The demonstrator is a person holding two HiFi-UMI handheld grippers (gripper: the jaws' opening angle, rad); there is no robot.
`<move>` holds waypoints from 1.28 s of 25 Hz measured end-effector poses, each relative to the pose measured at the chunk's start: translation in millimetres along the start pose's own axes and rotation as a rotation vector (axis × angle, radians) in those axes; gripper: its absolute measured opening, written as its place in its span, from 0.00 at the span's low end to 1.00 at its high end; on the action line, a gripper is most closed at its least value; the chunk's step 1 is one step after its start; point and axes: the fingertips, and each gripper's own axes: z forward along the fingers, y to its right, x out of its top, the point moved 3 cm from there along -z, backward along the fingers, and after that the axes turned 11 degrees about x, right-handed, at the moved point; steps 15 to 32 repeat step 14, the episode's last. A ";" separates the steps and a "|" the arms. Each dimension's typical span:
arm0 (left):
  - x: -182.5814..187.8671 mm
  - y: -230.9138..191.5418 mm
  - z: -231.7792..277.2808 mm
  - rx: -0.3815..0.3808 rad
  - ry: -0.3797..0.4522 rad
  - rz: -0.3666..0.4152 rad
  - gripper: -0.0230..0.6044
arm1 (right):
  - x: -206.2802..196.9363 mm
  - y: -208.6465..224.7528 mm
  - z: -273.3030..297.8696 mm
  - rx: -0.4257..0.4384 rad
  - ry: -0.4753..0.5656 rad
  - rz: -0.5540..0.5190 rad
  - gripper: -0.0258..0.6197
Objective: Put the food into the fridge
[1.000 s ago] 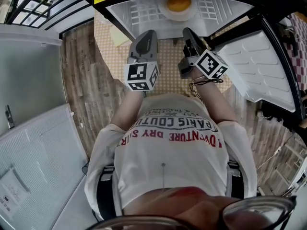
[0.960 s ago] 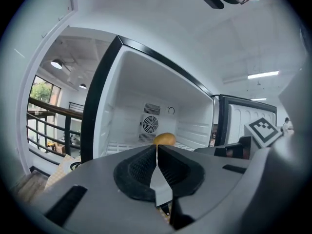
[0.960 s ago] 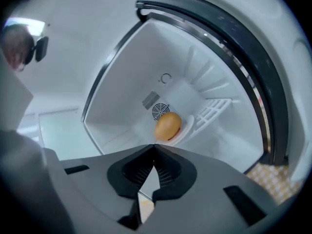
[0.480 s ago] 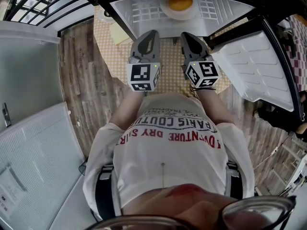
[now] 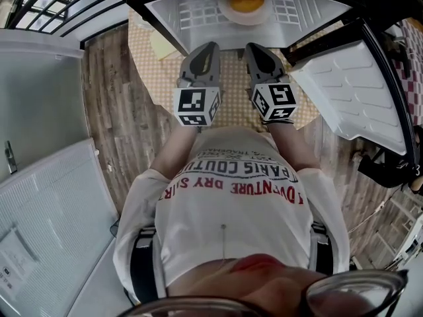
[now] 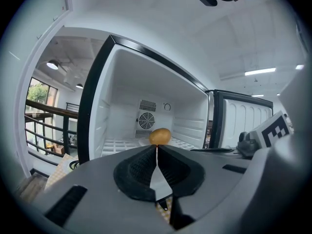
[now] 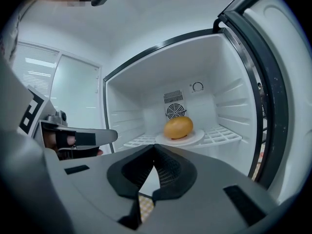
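The fridge (image 5: 291,8) stands open in front of the person, its door (image 5: 350,91) swung wide to the fridge's right side. Inside it is nearly bare: white walls, a fan grille at the back and one wire shelf (image 7: 222,134).

Just outside the fridge's opening, level with the shelf, the person holds both tools side by side, pointing in. The left gripper (image 5: 210,45) is clenched, its jaws meeting in a thin line with nothing between them. The right gripper (image 5: 254,45) is the same, jaws pressed together on nothing. Neither touches anything in the fridge.

On the shelf, about midway across and towards the back of the fridge, sits a white plate (image 7: 197,136). The food (image 7: 178,127), a smooth, rounded orange-yellow item, rests on that plate.

As I read it, the main job is done: the food is in the fridge and both tools are empty and clear of it. I see no other food waiting outside. What seems left is pulling the tools back and, likely, shutting the door, which stands fully open.
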 end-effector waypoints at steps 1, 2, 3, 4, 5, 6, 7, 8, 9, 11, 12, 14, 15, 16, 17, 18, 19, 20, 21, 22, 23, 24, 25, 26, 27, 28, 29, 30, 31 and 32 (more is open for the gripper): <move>-0.5 0.2 0.2 0.000 -0.002 -0.001 0.08 | -0.3 -0.1 0.3 -0.001 0.000 -0.001 0.08; -1.2 0.1 0.5 0.001 -0.004 -0.001 0.08 | -0.6 -0.2 0.8 -0.002 -0.002 -0.003 0.08; -1.8 0.2 0.9 0.002 -0.006 0.000 0.08 | -0.8 -0.1 1.3 -0.003 -0.004 -0.006 0.08; -2.3 0.5 1.5 0.002 -0.007 0.001 0.08 | -0.9 0.4 1.7 -0.004 -0.006 -0.009 0.08; -2.6 0.9 2.1 0.001 -0.008 0.002 0.08 | -0.9 1.0 1.9 -0.007 -0.007 -0.011 0.08; -2.8 1.3 2.6 0.000 -0.008 0.003 0.08 | -0.7 1.6 2.1 -0.009 -0.008 -0.012 0.08; -3.0 1.7 2.9 -0.001 -0.008 0.004 0.08 | -0.5 2.2 2.2 -0.011 -0.008 -0.013 0.08; -3.3 2.1 3.1 -0.001 -0.009 0.005 0.08 | -0.4 2.8 2.2 -0.013 -0.009 -0.013 0.08; -3.8 2.3 3.3 -0.001 -0.011 0.004 0.08 | -0.5 3.3 2.1 -0.014 -0.010 -0.012 0.08; -4.9 2.5 3.9 0.000 -0.014 0.002 0.08 | -0.7 4.2 1.9 -0.015 -0.013 -0.012 0.08; -5.4 2.6 4.4 0.001 -0.015 0.000 0.08 | -0.7 4.6 1.9 -0.015 -0.014 -0.014 0.08; -6.4 2.6 5.5 0.002 -0.018 -0.005 0.08 | -0.9 5.6 1.7 -0.015 -0.016 -0.016 0.08; -6.4 2.6 5.5 0.002 -0.018 -0.005 0.08 | -0.9 5.6 1.7 -0.015 -0.016 -0.016 0.08; -6.4 2.6 5.5 0.002 -0.018 -0.005 0.08 | -0.9 5.6 1.7 -0.015 -0.016 -0.016 0.08; -6.4 2.6 5.5 0.002 -0.018 -0.005 0.08 | -0.9 5.6 1.7 -0.015 -0.016 -0.016 0.08; -6.4 2.6 5.5 0.002 -0.018 -0.005 0.08 | -0.9 5.6 1.7 -0.015 -0.016 -0.016 0.08; -6.4 2.6 5.5 0.002 -0.018 -0.005 0.08 | -0.9 5.6 1.7 -0.015 -0.016 -0.016 0.08; -6.4 2.6 5.5 0.002 -0.018 -0.005 0.08 | -0.9 5.6 1.7 -0.015 -0.016 -0.016 0.08; -6.4 2.6 5.5 0.002 -0.018 -0.005 0.08 | -0.9 5.6 1.7 -0.015 -0.016 -0.016 0.08; -6.4 2.6 5.5 0.002 -0.018 -0.005 0.08 | -0.9 5.6 1.7 -0.015 -0.016 -0.016 0.08; -6.4 2.6 5.5 0.002 -0.018 -0.005 0.08 | -0.9 5.6 1.7 -0.015 -0.016 -0.016 0.08; -6.4 2.6 5.5 0.002 -0.018 -0.005 0.08 | -0.9 5.6 1.7 -0.015 -0.016 -0.016 0.08; -6.4 2.6 5.5 0.002 -0.018 -0.005 0.08 | -0.9 5.6 1.7 -0.015 -0.016 -0.016 0.08; -6.4 2.6 5.5 0.002 -0.018 -0.005 0.08 | -0.9 5.6 1.7 -0.015 -0.016 -0.016 0.08; -6.4 2.6 5.5 0.002 -0.018 -0.005 0.08 | -0.9 5.6 1.7 -0.015 -0.016 -0.016 0.08; -6.4 2.6 5.5 0.002 -0.018 -0.005 0.08 | -0.9 5.6 1.7 -0.015 -0.016 -0.016 0.08; -6.4 2.6 5.5 0.002 -0.018 -0.005 0.08 | -0.9 5.6 1.7 -0.015 -0.016 -0.016 0.08; -6.4 2.6 5.5 0.002 -0.018 -0.005 0.08 | -0.9 5.6 1.7 -0.015 -0.016 -0.016 0.08; -6.4 2.6 5.5 0.002 -0.018 -0.005 0.08 | -0.9 5.6 1.7 -0.015 -0.016 -0.016 0.08; -6.4 2.6 5.5 0.002 -0.018 -0.005 0.08 | -0.9 5.6 1.7 -0.015 -0.016 -0.016 0.08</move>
